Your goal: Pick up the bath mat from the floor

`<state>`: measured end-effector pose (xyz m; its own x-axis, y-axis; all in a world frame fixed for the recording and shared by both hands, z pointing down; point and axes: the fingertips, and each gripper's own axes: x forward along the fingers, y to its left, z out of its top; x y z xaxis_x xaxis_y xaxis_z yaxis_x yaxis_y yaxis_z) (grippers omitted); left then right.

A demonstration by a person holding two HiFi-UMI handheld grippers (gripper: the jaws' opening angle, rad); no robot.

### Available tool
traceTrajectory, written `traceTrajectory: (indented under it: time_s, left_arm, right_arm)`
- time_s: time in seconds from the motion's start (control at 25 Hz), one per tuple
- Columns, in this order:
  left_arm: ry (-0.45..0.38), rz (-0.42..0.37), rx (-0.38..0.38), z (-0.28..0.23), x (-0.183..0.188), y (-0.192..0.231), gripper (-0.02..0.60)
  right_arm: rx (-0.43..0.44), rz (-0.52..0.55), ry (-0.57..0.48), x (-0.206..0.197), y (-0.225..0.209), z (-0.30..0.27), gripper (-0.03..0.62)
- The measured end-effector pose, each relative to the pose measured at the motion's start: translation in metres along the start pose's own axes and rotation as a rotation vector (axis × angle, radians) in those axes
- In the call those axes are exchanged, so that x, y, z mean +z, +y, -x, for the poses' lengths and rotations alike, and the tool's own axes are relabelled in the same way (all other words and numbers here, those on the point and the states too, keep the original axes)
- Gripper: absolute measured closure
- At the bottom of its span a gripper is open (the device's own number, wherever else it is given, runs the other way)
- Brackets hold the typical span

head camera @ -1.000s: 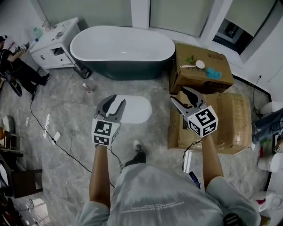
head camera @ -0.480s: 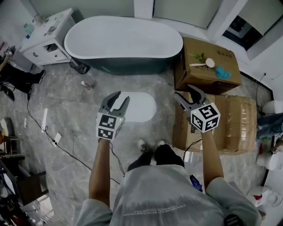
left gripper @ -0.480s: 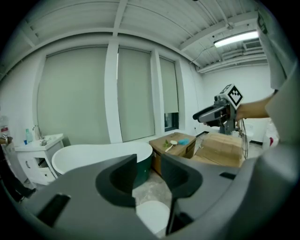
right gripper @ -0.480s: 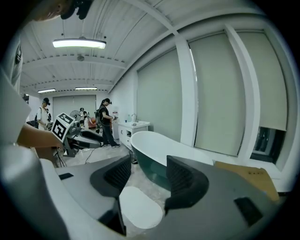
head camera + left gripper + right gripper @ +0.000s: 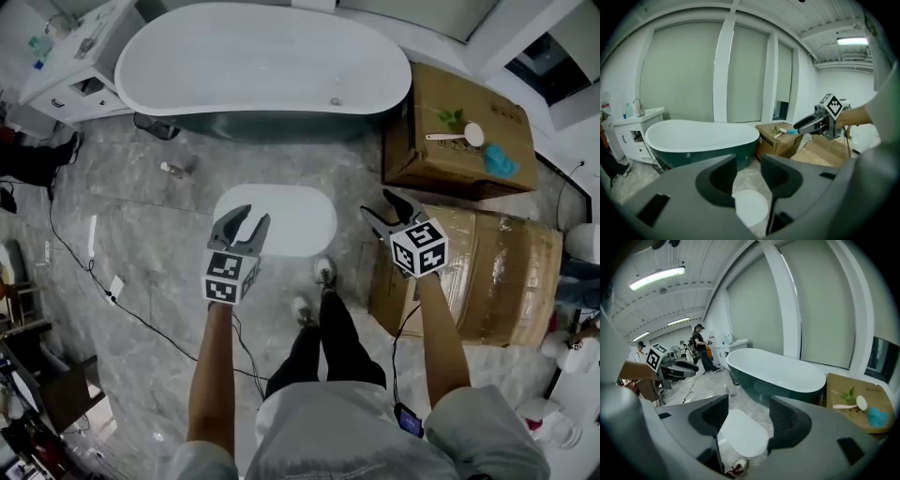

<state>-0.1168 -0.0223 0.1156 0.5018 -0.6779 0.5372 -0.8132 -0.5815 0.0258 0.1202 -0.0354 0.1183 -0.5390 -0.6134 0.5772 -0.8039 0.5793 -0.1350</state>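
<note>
The bath mat [image 5: 281, 220] is a white oval lying flat on the grey marble floor in front of the bathtub [image 5: 262, 56]. My left gripper [image 5: 247, 221] hangs in the air over the mat's left end, open and empty. To the right of the mat, over the edge of the wrapped box, my right gripper [image 5: 380, 207] has its jaws opening with nothing between them. The left gripper view shows the mat [image 5: 750, 207] far below the left gripper [image 5: 749, 174]. In the right gripper view the mat [image 5: 743, 432] lies below the right gripper [image 5: 747, 414].
A cardboard box [image 5: 459, 141] with a spoon and blue cloth on it stands at the right, with a plastic-wrapped box [image 5: 497, 281] before it. A white cabinet [image 5: 66, 66] is at the far left. Cables [image 5: 94, 272] trail over the floor. My shoes [image 5: 323, 273] stand by the mat's near edge.
The person has stepped toward the tub, so the mat now lies just ahead of the feet and under the left gripper. The right jaws have spread wider.
</note>
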Motion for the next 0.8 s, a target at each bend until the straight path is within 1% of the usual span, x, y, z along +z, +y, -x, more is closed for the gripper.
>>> traceTrajectory:
  time_s: [0.16, 0.4, 0.6, 0.72, 0.8]
  left_arm:
    - [0.06, 0.051, -0.004, -0.055, -0.039, 0.016, 0.42]
    - [0.147, 0.116, -0.02, -0.141, -0.107, 0.028, 0.42]
    - [0.216, 0.152, -0.026, -0.21, -0.184, 0.034, 0.414]
    - [0.24, 0.187, -0.041, -0.249, -0.235, 0.032, 0.407]
    - [0.267, 0.199, -0.063, -0.275, -0.277, 0.027, 0.403]
  right_arm:
    - [0.025, -0.054, 0.084, -0.048, -0.034, -0.067, 0.321]
    - [0.074, -0.083, 0.174, -0.119, -0.068, -0.156, 0.321]
    - [0.117, -0.162, 0.235, -0.194, -0.085, -0.225, 0.31]
    - [0.114, -0.206, 0.276, -0.251, -0.1, -0.27, 0.303]
    - [0.113, -0.236, 0.308, -0.294, -0.107, -0.301, 0.299]
